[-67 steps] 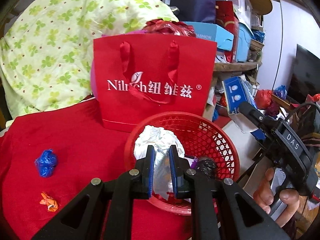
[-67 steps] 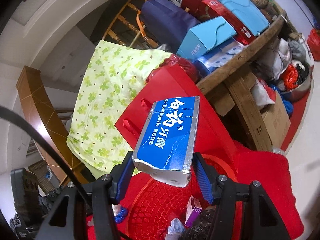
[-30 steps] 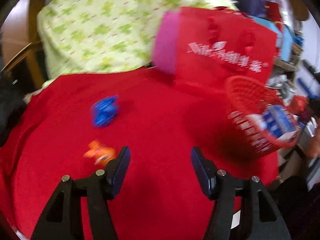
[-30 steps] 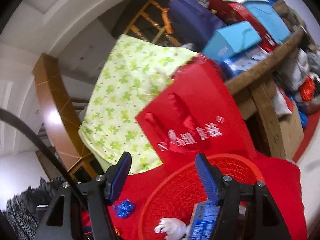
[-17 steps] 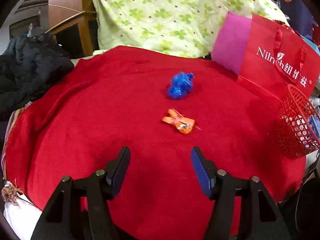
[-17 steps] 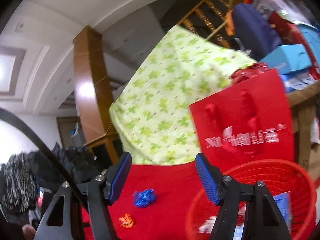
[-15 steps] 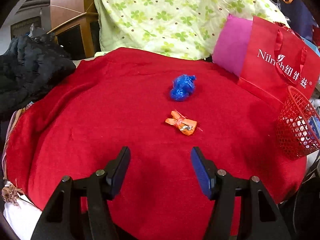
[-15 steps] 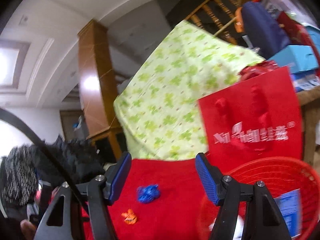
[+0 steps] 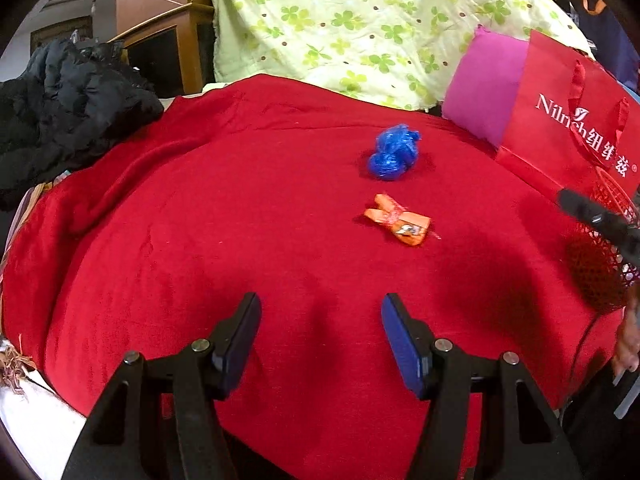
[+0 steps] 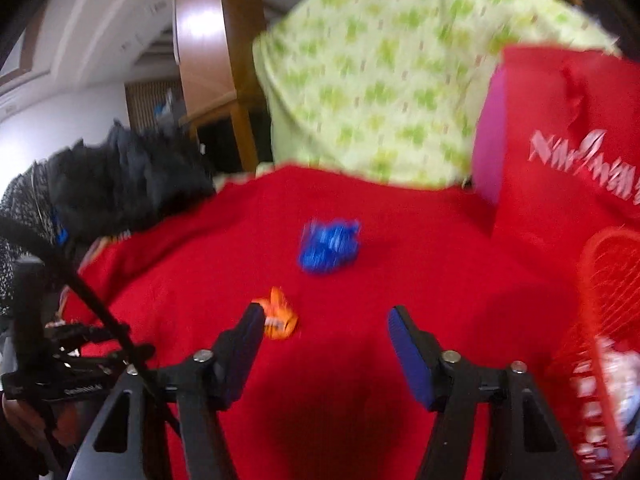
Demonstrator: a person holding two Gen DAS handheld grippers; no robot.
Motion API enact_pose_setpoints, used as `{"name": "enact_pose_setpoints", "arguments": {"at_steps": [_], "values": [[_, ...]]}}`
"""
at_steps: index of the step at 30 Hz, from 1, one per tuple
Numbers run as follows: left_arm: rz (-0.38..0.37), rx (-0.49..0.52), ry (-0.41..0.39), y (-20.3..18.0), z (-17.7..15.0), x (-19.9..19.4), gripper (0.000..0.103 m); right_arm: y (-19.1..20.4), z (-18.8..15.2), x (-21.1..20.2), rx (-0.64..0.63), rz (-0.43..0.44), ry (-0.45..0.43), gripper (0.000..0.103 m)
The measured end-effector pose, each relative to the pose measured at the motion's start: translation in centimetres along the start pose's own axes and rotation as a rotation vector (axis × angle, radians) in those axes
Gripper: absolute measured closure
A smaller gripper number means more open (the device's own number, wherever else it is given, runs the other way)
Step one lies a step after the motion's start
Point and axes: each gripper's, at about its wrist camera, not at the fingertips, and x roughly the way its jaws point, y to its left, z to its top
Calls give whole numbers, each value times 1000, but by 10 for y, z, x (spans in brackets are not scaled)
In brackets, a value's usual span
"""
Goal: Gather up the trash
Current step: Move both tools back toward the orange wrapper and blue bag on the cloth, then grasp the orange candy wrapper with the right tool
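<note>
A crumpled blue wrapper (image 9: 394, 156) and an orange candy wrapper (image 9: 398, 226) lie on the red cloth (image 9: 200, 240). My left gripper (image 9: 320, 336) is open and empty, above the cloth in front of both wrappers. My right gripper (image 10: 324, 340) is open and empty; the view is blurred. The orange wrapper (image 10: 278, 320) sits just beyond its left fingertip, the blue wrapper (image 10: 330, 246) farther ahead. The red mesh basket (image 10: 604, 320) with trash in it is at the right, also at the right edge of the left wrist view (image 9: 600, 272).
A red paper bag (image 9: 572, 136) and a pink cushion (image 9: 488, 84) stand at the back right. A green clover-print quilt (image 9: 360, 20) lies behind the cloth. Black clothing (image 9: 68, 100) is piled at the left. The right gripper's body (image 9: 600, 222) reaches in over the basket.
Both grippers let go of their trash into the basket and opened. Both swung left from the basket to face the wrappers; the right one has dropped lower toward the cloth.
</note>
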Motion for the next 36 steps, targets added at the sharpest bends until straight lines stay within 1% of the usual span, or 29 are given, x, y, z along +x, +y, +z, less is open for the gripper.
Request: {"name": "enact_pose_setpoints", "arguments": {"at_steps": [1, 3, 7, 9, 10, 11, 15, 20, 23, 25, 28, 30, 32, 36], "values": [[0, -5, -3, 3, 0, 0, 39, 0, 1, 7, 6, 10, 18, 45], [2, -14, -6, 9, -1, 0, 40, 0, 4, 27, 22, 37, 58, 51], [0, -29, -10, 19, -2, 2, 40, 2, 9, 70, 51, 92, 144, 54], [0, -38, -7, 22, -3, 3, 40, 8, 11, 93, 52, 112, 184, 57], [-1, -43, -5, 23, -3, 4, 40, 11, 11, 107, 59, 127, 208, 57], [9, -46, -7, 25, -4, 4, 40, 11, 12, 115, 61, 135, 224, 57], [12, -51, -3, 28, -4, 6, 39, 13, 10, 153, 36, 116, 270, 58], [17, -63, 9, 30, -2, 14, 40, 18, 5, 179, 22, 122, 320, 60], [23, -65, 17, 29, 0, 18, 40, 23, 2, 186, -3, 127, 339, 64], [27, -64, 21, 28, 1, 20, 40, 27, 1, 185, -22, 136, 339, 71], [31, -63, 25, 27, 2, 22, 39, 27, 1, 176, -23, 139, 327, 77], [31, -59, 27, 25, 5, 24, 40, 22, 5, 165, -3, 144, 311, 78], [24, -50, 27, 22, 12, 26, 40, 15, 7, 155, 10, 129, 296, 78], [-10, -34, 29, 10, 36, 36, 40, -18, 9, 133, 109, 76, 295, 78]]}}
